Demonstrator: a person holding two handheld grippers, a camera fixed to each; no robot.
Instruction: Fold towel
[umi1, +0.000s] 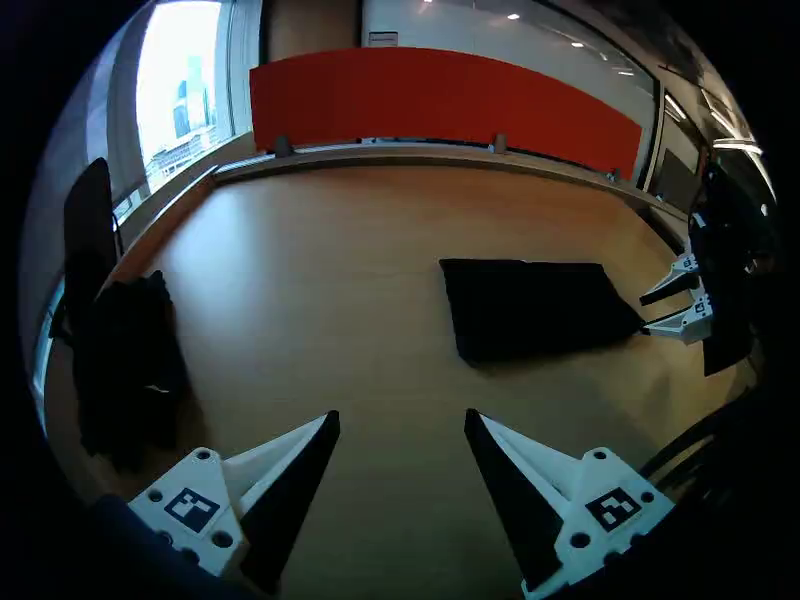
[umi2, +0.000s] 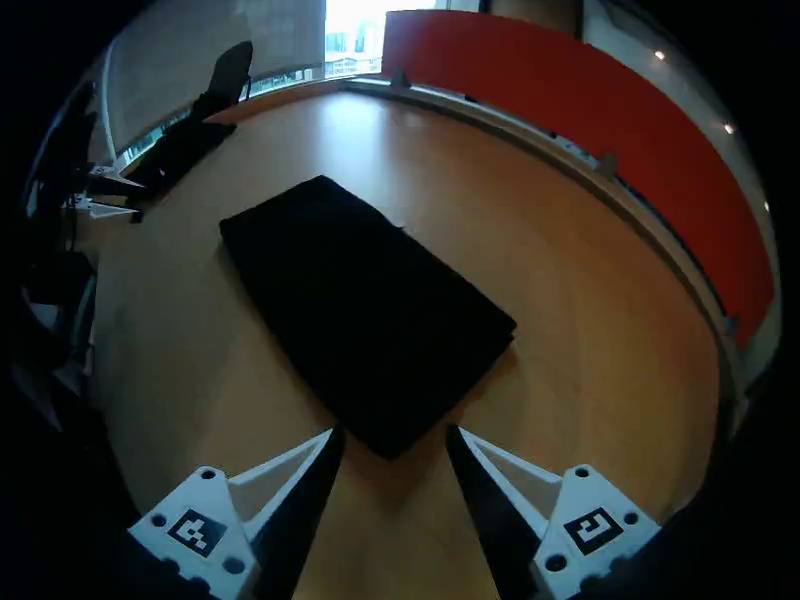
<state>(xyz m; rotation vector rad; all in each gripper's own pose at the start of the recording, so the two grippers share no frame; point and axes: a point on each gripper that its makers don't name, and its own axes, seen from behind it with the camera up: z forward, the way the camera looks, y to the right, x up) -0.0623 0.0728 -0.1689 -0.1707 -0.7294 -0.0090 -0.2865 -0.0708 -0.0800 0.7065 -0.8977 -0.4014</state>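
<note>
Black towel (umi2: 360, 310) lies folded flat on the wooden table (umi1: 330, 280) — near corner between your right gripper's (umi2: 395, 435) spread fingers, nothing grasped. Your left gripper (umi1: 400, 420) hangs released too — well apart from it.

dark heap (umi1: 130, 370): showing too black to identify | right gripper (umi1: 647, 311): body being hidden behind dark shape (umi1: 728, 290) at edge | towel (umi2: 360, 310): layers blurring into black

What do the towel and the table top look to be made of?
Towel: soft black fabric by the look, matte, lying folded with rounded edges. Table: wood or wood-look laminate, warm brown, smooth with a slight sheen; which one is unclear.
</note>
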